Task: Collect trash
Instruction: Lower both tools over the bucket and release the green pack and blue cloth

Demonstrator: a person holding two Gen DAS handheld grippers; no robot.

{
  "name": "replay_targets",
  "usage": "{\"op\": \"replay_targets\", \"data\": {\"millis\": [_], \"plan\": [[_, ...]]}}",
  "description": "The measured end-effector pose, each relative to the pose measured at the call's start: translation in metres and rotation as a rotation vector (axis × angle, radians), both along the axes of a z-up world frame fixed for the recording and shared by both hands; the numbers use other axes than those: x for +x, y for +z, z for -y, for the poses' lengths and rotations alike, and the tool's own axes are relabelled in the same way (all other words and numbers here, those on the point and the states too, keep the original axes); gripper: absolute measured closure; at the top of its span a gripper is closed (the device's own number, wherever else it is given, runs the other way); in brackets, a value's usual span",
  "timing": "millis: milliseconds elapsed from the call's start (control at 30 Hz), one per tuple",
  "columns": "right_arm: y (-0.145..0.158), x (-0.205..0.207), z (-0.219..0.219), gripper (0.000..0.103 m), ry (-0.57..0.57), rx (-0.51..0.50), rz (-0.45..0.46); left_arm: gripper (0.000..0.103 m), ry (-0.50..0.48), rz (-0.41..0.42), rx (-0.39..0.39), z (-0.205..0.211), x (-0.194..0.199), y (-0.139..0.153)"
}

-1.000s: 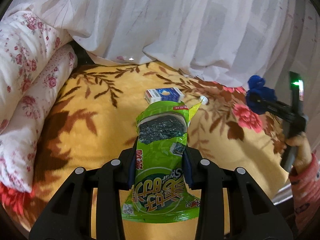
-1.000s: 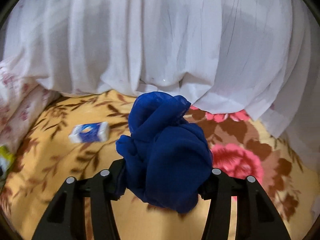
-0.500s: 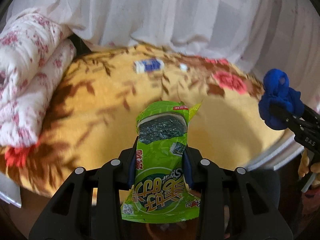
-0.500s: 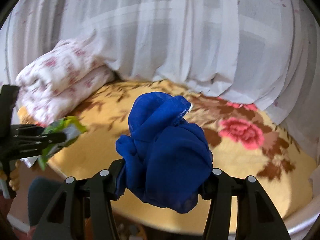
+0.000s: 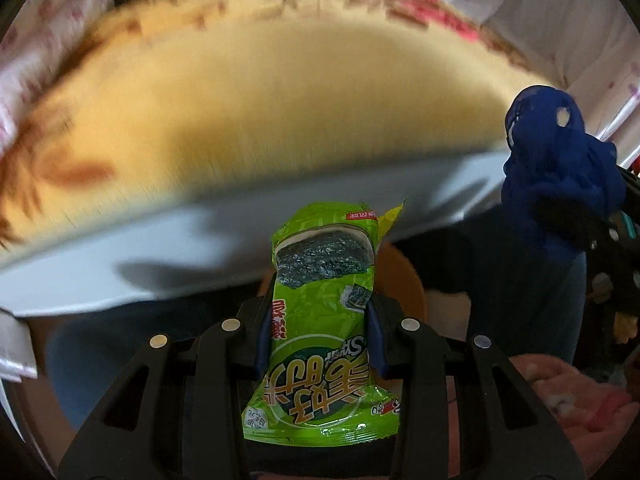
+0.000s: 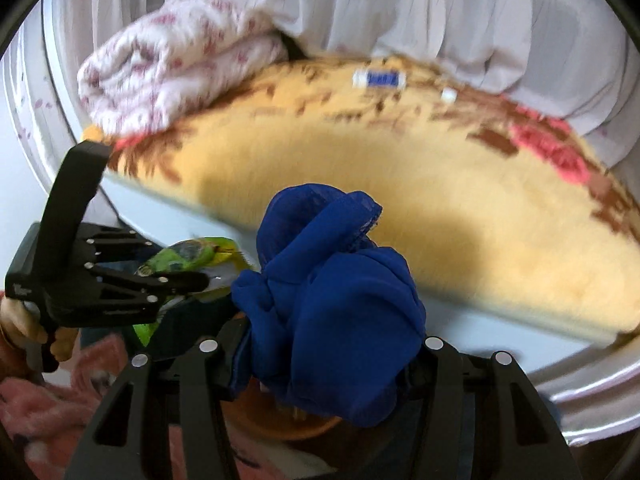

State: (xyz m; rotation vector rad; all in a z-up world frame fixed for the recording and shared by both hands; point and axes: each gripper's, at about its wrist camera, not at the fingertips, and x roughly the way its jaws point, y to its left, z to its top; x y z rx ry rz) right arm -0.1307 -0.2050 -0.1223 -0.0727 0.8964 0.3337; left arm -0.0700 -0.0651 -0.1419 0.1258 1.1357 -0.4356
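A green snack packet (image 5: 320, 320) with a torn top stands upright between the pads of my left gripper (image 5: 320, 308), which is shut on it. My right gripper (image 6: 328, 344) is shut on a crumpled blue cloth (image 6: 332, 300) that hides its fingertips. Both grippers hang past the bed's edge and point downward, side by side. The right wrist view shows the left gripper (image 6: 176, 276) and the packet (image 6: 188, 256) at the left. In the left wrist view the blue cloth (image 5: 556, 172) is at the right.
A bed with a yellow floral blanket (image 6: 400, 168) fills the upper part, with a blue and white box (image 6: 379, 79), a small white scrap (image 6: 449, 94) and a folded floral quilt (image 6: 172, 68) on it. An orange round container (image 6: 280, 420) sits below the grippers. A pink sleeve (image 5: 580, 400) is close by.
Both grippers have drawn back off the bed and tipped downward, each keeping its load. The blanket has slid up the frames, and the orange container has come into view underneath.
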Motion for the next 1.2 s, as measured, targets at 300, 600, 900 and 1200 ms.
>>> {"op": "replay_targets", "data": {"millis": [300, 600, 900, 1200], "plan": [[-0.072, 0.009, -0.013, 0.049, 0.001, 0.011, -0.201, 0.067, 0.020, -0.187, 0.028, 0.007, 0.004, -0.072], [-0.096, 0.016, -0.016, 0.030, 0.004, 0.011, -0.274, 0.046, 0.025, -0.240, 0.074, 0.011, 0.009, -0.092], [-0.096, 0.017, -0.011, 0.025, -0.029, 0.001, -0.263, 0.033, 0.027, -0.227, 0.101, 0.016, 0.008, -0.090], [-0.090, 0.014, -0.011, 0.025, -0.039, -0.019, -0.241, 0.032, 0.026, -0.172, 0.112, 0.016, 0.005, -0.081]]}}
